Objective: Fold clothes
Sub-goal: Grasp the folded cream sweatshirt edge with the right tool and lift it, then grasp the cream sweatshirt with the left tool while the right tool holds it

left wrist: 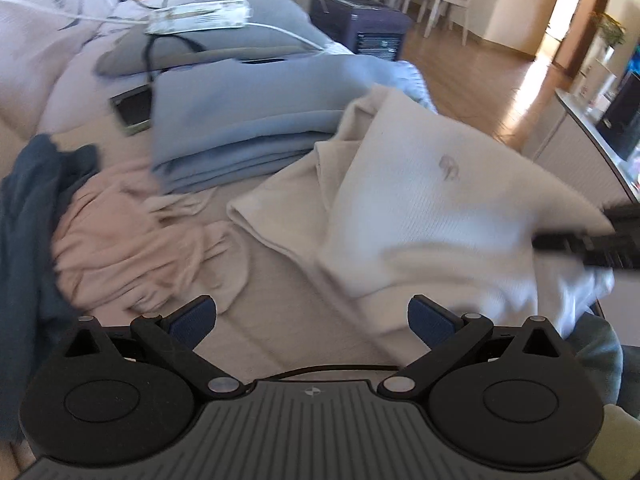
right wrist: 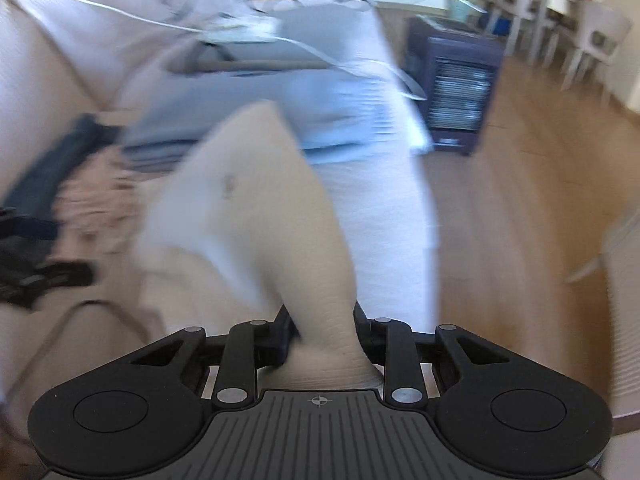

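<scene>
A cream ribbed garment with a small dark mark lies on the sofa, its right side lifted. My right gripper is shut on a bunched part of that cream garment, which hangs up from the seat. In the left wrist view the right gripper shows as a dark shape at the garment's right edge. My left gripper is open with nothing between its blue pads, just above the seat beside the garment's near edge. In the right wrist view the left gripper appears at the far left, blurred.
A folded blue-grey blanket lies behind the garment, with a pink garment and a dark teal one to the left. A phone, cables and a power strip sit farther back. A dark heater stands on the wood floor.
</scene>
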`<action>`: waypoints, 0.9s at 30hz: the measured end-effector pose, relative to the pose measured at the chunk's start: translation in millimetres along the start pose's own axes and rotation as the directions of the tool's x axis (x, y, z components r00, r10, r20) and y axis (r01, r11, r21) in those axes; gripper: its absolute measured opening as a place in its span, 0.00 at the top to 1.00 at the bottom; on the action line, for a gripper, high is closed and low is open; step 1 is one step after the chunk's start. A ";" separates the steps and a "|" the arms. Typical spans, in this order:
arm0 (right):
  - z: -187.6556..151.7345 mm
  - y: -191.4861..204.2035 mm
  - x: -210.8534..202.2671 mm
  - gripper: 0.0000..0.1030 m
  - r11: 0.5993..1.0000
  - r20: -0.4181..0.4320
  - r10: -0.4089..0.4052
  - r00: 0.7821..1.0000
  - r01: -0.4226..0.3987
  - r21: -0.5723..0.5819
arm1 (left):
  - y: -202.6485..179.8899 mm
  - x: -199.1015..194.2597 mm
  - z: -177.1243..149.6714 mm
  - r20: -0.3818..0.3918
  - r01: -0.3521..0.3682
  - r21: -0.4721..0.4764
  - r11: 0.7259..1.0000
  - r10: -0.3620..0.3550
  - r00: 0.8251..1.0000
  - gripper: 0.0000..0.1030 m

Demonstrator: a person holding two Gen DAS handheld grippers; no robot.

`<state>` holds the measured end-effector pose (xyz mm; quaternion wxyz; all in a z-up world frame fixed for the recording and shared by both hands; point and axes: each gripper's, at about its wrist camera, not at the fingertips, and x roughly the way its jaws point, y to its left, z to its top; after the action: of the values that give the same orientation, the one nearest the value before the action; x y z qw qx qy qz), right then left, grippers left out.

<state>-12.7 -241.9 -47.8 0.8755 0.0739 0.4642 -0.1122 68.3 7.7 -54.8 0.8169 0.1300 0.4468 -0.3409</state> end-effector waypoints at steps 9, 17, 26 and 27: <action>17.0 -35.0 67.1 0.57 0.998 -0.067 -0.036 0.997 0.039 0.048 | 9.2 10.0 20.0 -0.002 -0.012 0.030 0.999 0.012 1.000 0.00; -9.0 -71.7 16.5 0.31 0.973 0.035 0.037 0.999 -0.044 0.227 | 5.3 34.1 57.3 0.035 0.038 0.113 0.993 -0.042 0.998 0.00; -64.7 -116.0 19.7 0.21 0.803 0.014 0.204 0.979 -0.176 0.569 | -24.3 48.1 76.6 0.029 0.162 0.164 0.973 -0.169 0.985 0.00; -69.5 -119.2 24.8 0.20 0.779 0.009 0.228 0.974 -0.188 0.599 | -28.9 49.9 77.6 0.024 0.162 0.172 0.972 -0.169 0.985 0.00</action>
<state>-86.2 -343.7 -110.2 0.7995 0.3993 0.4220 -0.1524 116.9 -75.6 -48.9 0.7800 0.1544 0.4098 -0.4470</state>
